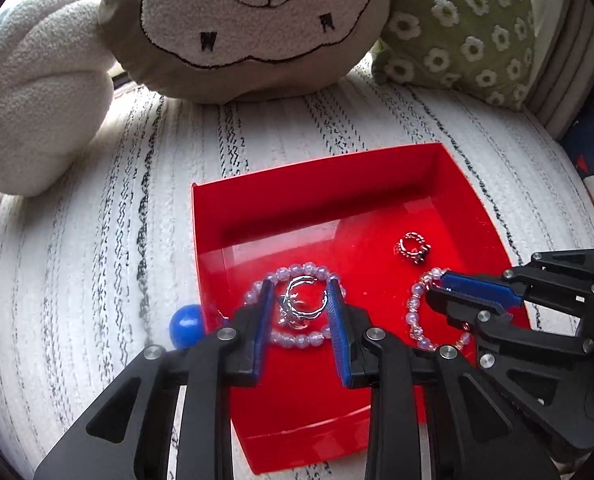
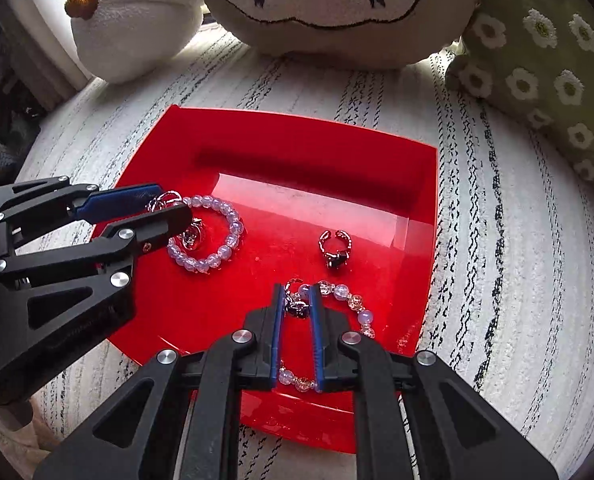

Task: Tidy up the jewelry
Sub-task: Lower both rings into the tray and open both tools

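Note:
A red tray [image 1: 317, 184] [image 2: 297, 132] lies on a white striped cover. Over its left half my left gripper [image 1: 300, 286] [image 2: 169, 204] is shut on a silver ring [image 1: 302, 300] with an ornament, above a lavender bead bracelet [image 1: 297, 270] [image 2: 225, 216] on the tray floor. Over the near right part my right gripper [image 2: 296, 290] [image 1: 437, 286] is shut on a small dark ring [image 2: 297, 307], above a bracelet of clear and pink beads [image 2: 355, 306] [image 1: 413, 312]. Another dark ring [image 1: 413, 248] [image 2: 335, 254] lies loose in the tray.
A blue ball [image 1: 187, 326] rests on the cover against the tray's left edge. At the back stand a sheep-face cushion [image 1: 249, 20], a white plush toy [image 1: 37, 92] and a green flowered cushion [image 1: 465, 32]. The striped cover [image 1: 97, 240] surrounds the tray.

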### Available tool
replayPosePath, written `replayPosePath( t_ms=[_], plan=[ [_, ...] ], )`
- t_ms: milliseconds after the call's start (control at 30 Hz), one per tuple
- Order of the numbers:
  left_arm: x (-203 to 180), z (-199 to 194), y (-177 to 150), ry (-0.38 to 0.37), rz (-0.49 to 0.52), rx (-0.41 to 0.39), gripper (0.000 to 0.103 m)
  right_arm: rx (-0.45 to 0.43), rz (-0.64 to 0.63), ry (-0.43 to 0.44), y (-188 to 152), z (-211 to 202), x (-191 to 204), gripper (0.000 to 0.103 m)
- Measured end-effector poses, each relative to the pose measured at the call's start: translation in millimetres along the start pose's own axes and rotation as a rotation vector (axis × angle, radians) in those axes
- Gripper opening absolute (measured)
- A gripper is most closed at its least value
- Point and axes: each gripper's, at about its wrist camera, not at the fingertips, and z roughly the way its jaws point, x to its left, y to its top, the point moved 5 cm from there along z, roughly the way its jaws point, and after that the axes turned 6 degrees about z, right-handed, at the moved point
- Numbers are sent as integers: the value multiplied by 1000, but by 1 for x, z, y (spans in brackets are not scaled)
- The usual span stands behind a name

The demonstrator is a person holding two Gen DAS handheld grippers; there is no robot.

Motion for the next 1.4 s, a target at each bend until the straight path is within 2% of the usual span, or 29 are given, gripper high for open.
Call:
replayPosePath(
  t_ms=[600, 1400],
  plan=[
    [1, 22, 2, 40, 13, 36, 25, 43, 29, -15, -6, 15, -13, 12],
    [3, 18, 4, 54, 8, 35, 26, 44, 39, -16, -9, 14, -16, 13]
  ],
)
